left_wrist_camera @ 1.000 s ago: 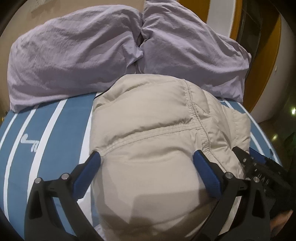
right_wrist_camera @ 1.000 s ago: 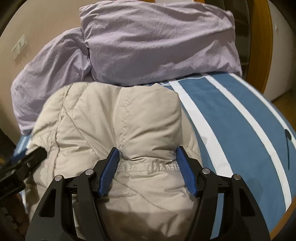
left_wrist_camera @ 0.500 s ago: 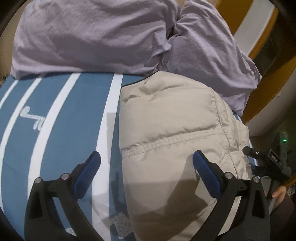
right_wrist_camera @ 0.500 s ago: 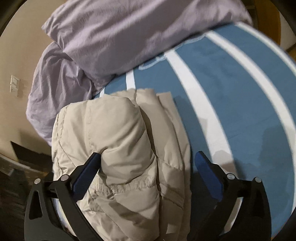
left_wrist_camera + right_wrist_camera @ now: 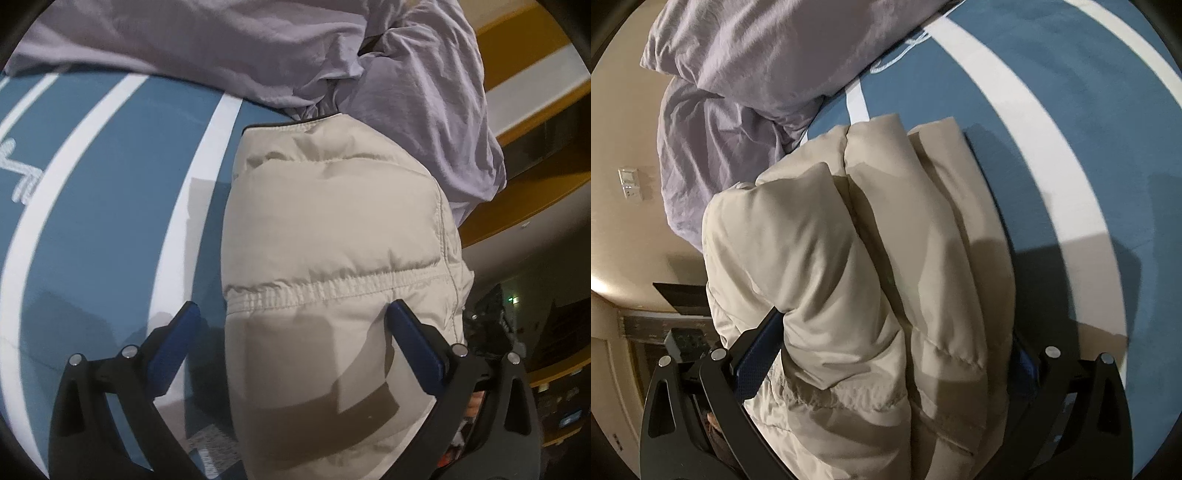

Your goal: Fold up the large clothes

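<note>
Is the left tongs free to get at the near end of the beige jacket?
Probably yes: the left tongs stand open over the jacket, nothing between.

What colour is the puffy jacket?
Beige; the puffy jacket shows best in the left wrist view.

Folded beige puffer jacket [image 5: 871,266] on blue striped bedspread [image 5: 1034,92], lilac pillows [image 5: 768,62] behind, right tongs [image 5: 886,354] spread wide

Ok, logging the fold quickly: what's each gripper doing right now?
Left gripper: open, holding nothing, above the beige puffer jacket.
Right gripper: open wide, straddling the folded jacket, not clamped.
</note>
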### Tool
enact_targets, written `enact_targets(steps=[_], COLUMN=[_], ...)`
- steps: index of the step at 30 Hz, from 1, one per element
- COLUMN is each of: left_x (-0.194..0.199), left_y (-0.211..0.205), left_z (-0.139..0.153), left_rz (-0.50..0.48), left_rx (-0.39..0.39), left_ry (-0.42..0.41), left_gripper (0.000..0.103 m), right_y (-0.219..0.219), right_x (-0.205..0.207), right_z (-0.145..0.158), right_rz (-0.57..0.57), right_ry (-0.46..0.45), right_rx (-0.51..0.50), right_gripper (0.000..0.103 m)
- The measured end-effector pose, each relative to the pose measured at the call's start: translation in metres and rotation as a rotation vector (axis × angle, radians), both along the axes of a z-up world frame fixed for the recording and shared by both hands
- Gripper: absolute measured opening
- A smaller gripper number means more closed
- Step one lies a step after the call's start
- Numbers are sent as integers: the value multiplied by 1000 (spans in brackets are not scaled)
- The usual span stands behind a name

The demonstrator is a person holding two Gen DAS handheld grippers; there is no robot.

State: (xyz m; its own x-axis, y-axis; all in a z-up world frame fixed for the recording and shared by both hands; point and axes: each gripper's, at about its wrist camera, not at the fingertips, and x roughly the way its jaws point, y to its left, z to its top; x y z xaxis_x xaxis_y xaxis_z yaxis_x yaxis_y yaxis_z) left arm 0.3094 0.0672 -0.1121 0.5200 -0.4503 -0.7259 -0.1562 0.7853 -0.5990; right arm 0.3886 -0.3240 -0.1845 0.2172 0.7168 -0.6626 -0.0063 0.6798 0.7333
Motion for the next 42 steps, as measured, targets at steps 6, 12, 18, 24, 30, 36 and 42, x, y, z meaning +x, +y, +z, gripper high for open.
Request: enact_targets(steps=[6,12,18,24,30,36,42], left_x=[12,16,15,24,35,44,45], left_y=[3,1,8,26,60,95,109], left_z=[-13,-21,-9,6,24,36,22], left_rz=[-3,3,-16,2,47,92,124], left_rx=[-125,-201,-220,-199,-153,-106,-52], left_ry=[25,30,4,-17,-33,-47,-33], left_gripper=[101,99,76,69,69,69,73], right_y=[1,1,1,25,66,104,117], right_x=[3,0,-4,6,26,39,39], right_z=[-4,-5,-1,8,19,24,18], right_rz=[20,33,25,29,55,89,68], right_ry=[5,-16,-59,-88,-96,-104,-105], right_rx=[47,80,170,202,220,227,190], right_gripper=[102,100,70,60,59,58,64])
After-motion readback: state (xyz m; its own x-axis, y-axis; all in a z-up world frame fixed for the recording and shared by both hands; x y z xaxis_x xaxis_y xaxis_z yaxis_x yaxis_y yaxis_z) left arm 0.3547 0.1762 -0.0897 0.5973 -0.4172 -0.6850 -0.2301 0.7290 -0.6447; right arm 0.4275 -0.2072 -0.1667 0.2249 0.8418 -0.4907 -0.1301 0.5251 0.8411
